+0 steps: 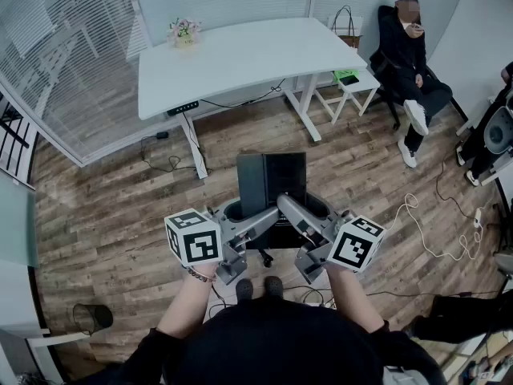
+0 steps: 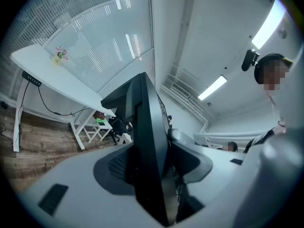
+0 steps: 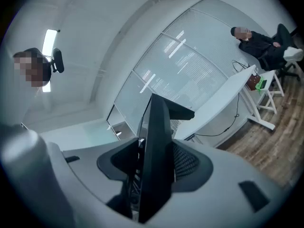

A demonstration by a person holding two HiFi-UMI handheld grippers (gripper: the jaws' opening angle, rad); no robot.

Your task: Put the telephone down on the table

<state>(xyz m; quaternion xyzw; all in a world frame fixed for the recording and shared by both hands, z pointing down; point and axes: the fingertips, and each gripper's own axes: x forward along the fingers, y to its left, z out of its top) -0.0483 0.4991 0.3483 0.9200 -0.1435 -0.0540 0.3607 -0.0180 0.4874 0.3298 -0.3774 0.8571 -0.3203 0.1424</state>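
Left gripper (image 1: 239, 212), right gripper (image 1: 319, 208) holding telephone (image 1: 272, 179), wood floor (image 1: 104, 215), white table (image 1: 240, 54) beyond

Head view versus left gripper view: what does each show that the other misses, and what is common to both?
Head view only: the marker cubes and a mesh bin on the floor. Left gripper view only: ceiling lights, and the telephone seen edge-on, clamped in the left gripper. Both: the black telephone, the white table, the flowers on it.
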